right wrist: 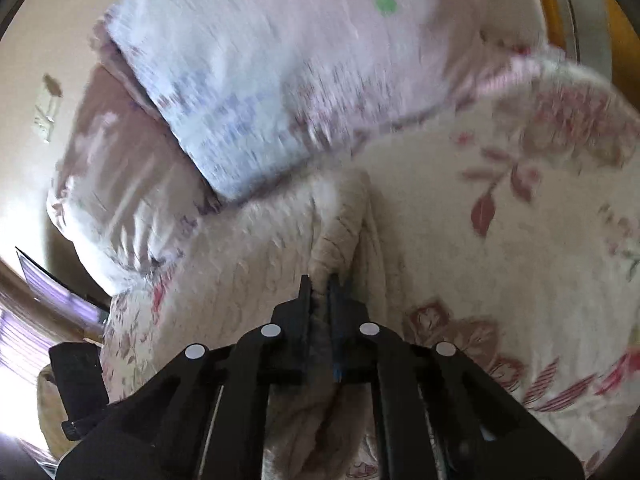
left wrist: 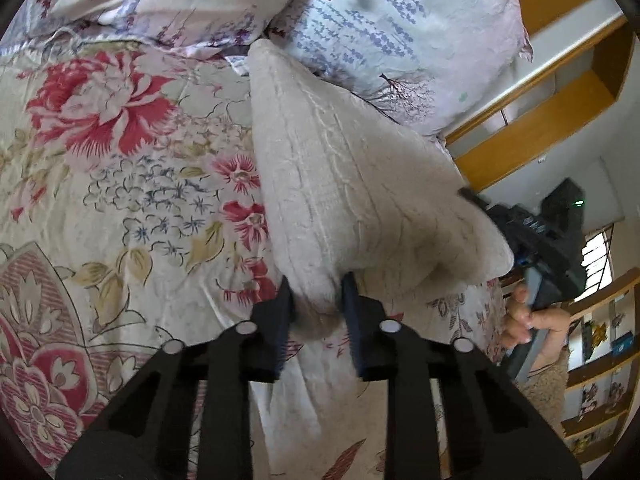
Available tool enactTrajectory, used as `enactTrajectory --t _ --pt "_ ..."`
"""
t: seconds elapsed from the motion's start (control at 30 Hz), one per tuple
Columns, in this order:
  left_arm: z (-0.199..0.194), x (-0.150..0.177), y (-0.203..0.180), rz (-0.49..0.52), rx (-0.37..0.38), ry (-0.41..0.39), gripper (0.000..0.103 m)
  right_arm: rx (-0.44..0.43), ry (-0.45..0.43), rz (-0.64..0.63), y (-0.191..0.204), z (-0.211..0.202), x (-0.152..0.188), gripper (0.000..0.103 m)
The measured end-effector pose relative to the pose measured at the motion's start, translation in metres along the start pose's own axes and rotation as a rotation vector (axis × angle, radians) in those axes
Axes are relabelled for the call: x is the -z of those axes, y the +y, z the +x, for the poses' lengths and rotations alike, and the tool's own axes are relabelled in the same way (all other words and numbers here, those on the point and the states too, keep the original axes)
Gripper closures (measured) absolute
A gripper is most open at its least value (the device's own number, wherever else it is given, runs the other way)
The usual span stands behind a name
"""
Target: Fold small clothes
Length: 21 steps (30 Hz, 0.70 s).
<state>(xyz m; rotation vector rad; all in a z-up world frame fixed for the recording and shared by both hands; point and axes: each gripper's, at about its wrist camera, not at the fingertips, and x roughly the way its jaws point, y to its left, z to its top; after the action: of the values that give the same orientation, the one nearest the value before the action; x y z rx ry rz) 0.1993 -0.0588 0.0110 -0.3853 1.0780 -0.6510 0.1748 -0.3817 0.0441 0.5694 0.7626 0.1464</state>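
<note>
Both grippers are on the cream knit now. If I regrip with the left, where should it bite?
Stay on the bunched corner the left gripper already pinches, coming in from the near edge. The knit tapers there to a thick wad that fits between the fingers; the rest spreads broad towards the pillows. The right gripper holds a similar gathered fold, so the cloth probably hangs between two corners.

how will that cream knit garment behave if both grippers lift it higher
Probably floppy: the cream knit garment sags between the left gripper and right gripper. Its fuzzy knit likely grips the pads. It seems light.
</note>
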Motion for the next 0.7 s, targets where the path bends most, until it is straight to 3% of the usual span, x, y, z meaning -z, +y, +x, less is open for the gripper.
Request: enactTrajectory --t 0.07,0.13,0.27,0.37,0.5,0.53,0.57,0.63,0.7 --pt "-0.001 -0.001 0.002 0.007 0.022 0.005 0.087 0.014 -0.067 -0.013 0.005 -0.017 -0.004 0.096" --pt "-0.003 -0.002 0.0 0.035 0.04 0.001 0.088 0.086 -0.08 -0.041 0.005 -0.019 -0.005 0.097" --pt "-0.005 -0.001 -0.006 0.106 0.022 -0.001 0.088 0.264 0.051 -0.003 -0.022 0.019 0.001 0.1" --pt "-0.003 -0.002 -0.004 0.11 0.023 0.003 0.088 0.21 0.098 0.079 -0.041 0.032 0.008 0.1" --pt "-0.008 -0.003 0.001 0.073 0.054 -0.004 0.08 0.117 0.037 0.112 -0.04 0.001 0.008 0.097" --pt "-0.009 -0.003 0.003 0.064 0.06 -0.005 0.079 0.088 0.029 0.135 -0.042 -0.011 0.009 0.09" --pt "-0.011 -0.003 0.005 0.048 0.068 -0.01 0.072 0.071 0.028 0.144 -0.042 -0.017 0.012 0.074" --pt "-0.015 -0.004 0.007 0.027 0.077 -0.027 0.059 0.02 0.027 0.153 -0.041 -0.029 0.018 0.052" --pt "-0.019 -0.006 0.007 0.01 0.085 -0.045 0.047 -0.008 0.05 0.143 -0.038 -0.034 0.027 0.051"
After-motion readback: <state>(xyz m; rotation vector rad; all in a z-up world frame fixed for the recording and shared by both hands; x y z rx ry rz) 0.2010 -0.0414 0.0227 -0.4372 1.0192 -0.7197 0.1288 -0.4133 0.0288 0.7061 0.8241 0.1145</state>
